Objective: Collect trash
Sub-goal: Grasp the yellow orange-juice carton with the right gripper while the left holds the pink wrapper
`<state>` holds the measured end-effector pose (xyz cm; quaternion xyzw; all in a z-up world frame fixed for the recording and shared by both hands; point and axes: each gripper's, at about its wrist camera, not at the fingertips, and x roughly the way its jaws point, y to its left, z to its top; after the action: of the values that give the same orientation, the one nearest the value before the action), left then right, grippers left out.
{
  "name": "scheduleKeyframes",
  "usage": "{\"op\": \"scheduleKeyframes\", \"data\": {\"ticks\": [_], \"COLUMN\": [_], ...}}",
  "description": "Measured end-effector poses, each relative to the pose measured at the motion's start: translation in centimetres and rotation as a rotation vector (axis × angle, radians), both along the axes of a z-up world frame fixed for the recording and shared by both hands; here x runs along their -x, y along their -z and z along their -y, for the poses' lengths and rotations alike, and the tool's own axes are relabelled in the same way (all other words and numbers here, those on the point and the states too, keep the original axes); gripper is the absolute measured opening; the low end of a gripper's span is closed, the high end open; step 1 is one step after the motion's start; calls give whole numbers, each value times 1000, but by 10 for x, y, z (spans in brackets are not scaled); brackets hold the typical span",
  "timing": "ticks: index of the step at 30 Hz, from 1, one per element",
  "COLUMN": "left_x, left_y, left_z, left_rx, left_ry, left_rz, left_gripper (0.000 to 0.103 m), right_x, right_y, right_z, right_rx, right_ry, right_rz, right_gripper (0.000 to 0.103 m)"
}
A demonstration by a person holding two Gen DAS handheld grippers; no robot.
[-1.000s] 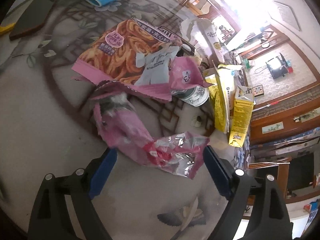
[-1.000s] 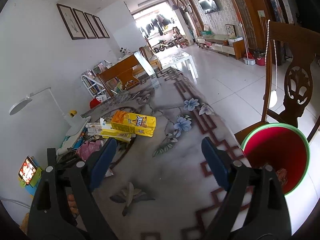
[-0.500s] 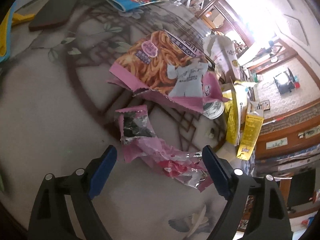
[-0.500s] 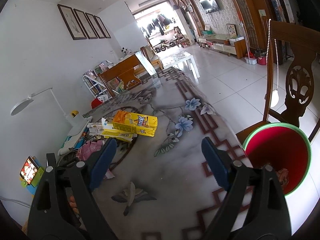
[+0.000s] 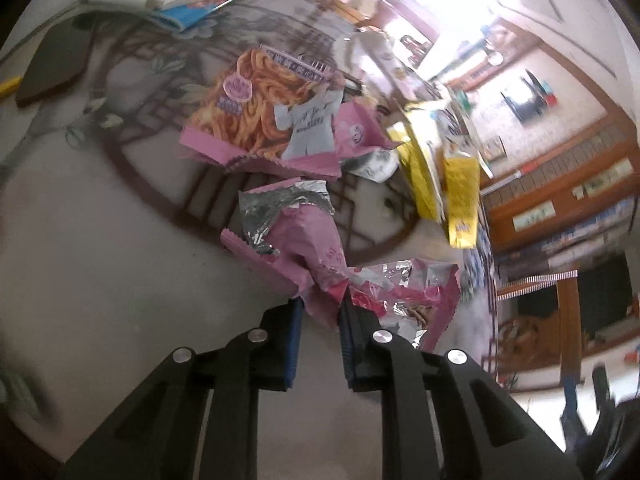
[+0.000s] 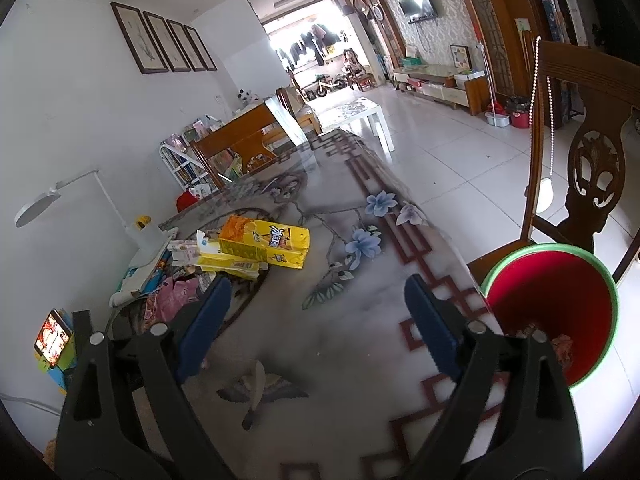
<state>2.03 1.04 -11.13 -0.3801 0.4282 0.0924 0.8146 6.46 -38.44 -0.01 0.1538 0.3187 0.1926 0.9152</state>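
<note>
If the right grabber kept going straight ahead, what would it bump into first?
Probably the table. The right gripper is open and empty, tilted down toward a bare patch of tabletop. The yellow carton lies left of that line, the red bin right. Depth is uncertain.

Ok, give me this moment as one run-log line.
left gripper: shut on pink wrapper | right gripper: open, empty, above table | red bin: beside table, some trash inside | yellow cartons: on table

left gripper (image 5: 319,309) pinching crumpled pink wrapper (image 5: 316,248), patterned table (image 5: 100,248)
</note>
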Motion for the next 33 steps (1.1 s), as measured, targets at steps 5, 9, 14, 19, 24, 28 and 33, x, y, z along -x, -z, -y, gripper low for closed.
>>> {"op": "scheduleKeyframes", "data": {"ticks": [5, 9, 14, 19, 24, 28, 33], "left_x": [14, 22, 24, 22, 20, 18, 17], "left_y": [-15, -19, -14, -7, -2, 1, 5], "left_z": [-7, -11, -15, -21, -21, -22, -21], "left_rx": [-98, -186, -215, -166, -140, -127, -125], "left_ry": [17, 13, 38, 34, 42, 51, 56], "left_rz": [33, 57, 68, 63, 58, 51, 37], "left_gripper": [15, 15, 15, 15, 16, 16, 16], "right_x": [-28, -69, -106, -151, -187, -204, -209], "right_y": [8, 15, 21, 42, 51, 63, 78], "right_z": [-11, -45, -117, -178, -215, -237, -256], "right_rx": [23, 135, 430, 680, 758, 820, 884], "right_ry": [-57, -146, -396, -642, -732, -808, -876], "right_rz": [-92, -117, -15, -32, -54, -116, -165], "right_gripper": [87, 89, 98, 98, 98, 98, 98]}}
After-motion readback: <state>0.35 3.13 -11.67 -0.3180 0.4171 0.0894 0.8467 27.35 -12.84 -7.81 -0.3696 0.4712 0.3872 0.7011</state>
